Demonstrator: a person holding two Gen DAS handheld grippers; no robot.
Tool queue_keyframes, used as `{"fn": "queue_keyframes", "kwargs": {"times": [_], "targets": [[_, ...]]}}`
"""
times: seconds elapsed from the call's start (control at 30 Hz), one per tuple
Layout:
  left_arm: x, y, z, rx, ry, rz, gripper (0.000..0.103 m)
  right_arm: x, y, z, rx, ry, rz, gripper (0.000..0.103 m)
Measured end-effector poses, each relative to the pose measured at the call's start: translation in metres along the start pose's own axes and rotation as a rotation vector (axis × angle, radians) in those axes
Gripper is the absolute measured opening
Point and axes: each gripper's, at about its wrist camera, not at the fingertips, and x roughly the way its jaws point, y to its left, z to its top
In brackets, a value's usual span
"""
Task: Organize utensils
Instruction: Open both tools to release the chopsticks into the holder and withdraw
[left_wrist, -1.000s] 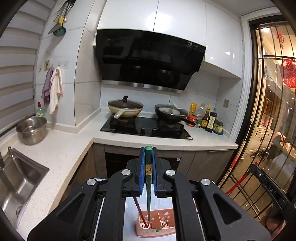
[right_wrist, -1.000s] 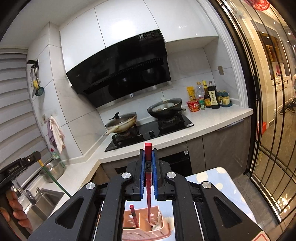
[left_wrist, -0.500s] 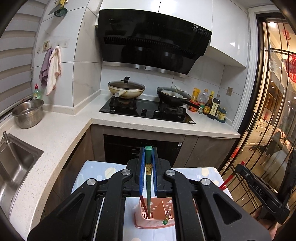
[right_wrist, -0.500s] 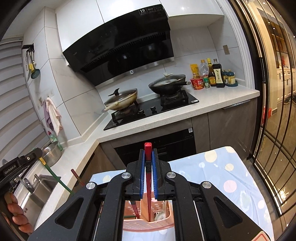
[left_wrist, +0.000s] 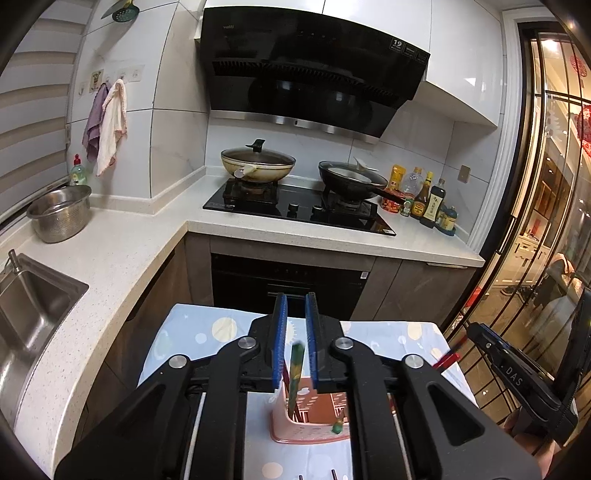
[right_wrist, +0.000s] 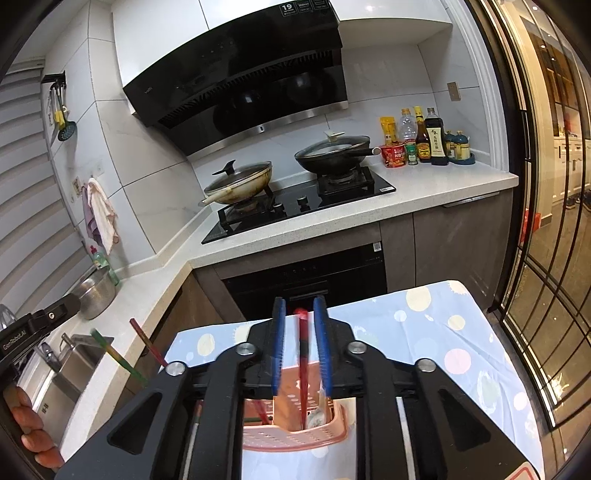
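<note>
Dropping chopsticks into the pink basket (left_wrist: 308, 430) on the worktop (right_wrist: 436, 332) is the step in hand. Both grippers' jaws have just been opening: the left gripper (left_wrist: 295, 345) frees a green chopstick (left_wrist: 295, 369), the right gripper (right_wrist: 300, 345) a red chopstick (right_wrist: 303, 354), both standing in the basket. Next, probably lifting clear without snagging them.

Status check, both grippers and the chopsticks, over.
Both grippers just opened. Green chopstick loose between left gripper pads, red chopstick between right gripper pads, both in pink holder. Nothing blocking.
</note>
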Motion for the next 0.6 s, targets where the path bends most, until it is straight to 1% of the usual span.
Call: {"fn": "queue_keyframes", "kwargs": {"times": [0.03, 0.07, 0.13, 0.2, 0.27, 0.33, 0.43, 0.6], "targets": [[-0.001, 0.001, 0.000, -0.005, 0.001, 0.008, 0.026, -0.001, -0.001, 0.000, 0.002, -0.001, 0.000, 0.023], [-0.002, 0.003, -0.001, -0.007, -0.002, 0.015, 0.034, -0.003, -0.001, -0.001, 0.003, -0.004, -0.004, 0.025], [-0.004, 0.004, -0.002, -0.010, -0.007, 0.028, 0.037, -0.007, -0.001, -0.001, 0.005, -0.012, -0.006, 0.027], [-0.006, 0.007, -0.004, -0.018, -0.002, 0.025, 0.038, -0.013, -0.002, -0.001, 0.005, -0.020, -0.008, 0.029], [-0.008, 0.009, -0.007, -0.023, 0.000, 0.030, 0.045, -0.019, -0.002, -0.003, 0.003, -0.027, -0.006, 0.030], [-0.012, 0.011, -0.011, -0.027, 0.001, 0.037, 0.050, -0.027, -0.001, -0.006, -0.004, -0.031, -0.002, 0.030], [-0.016, 0.013, -0.017, -0.027, 0.011, 0.045, 0.052, -0.039, -0.001, -0.012, -0.008, -0.035, 0.004, 0.031], [-0.027, 0.015, -0.031, -0.030, 0.024, 0.045, 0.053, -0.055, -0.003, -0.031, -0.009, -0.017, 0.018, 0.031]]}}
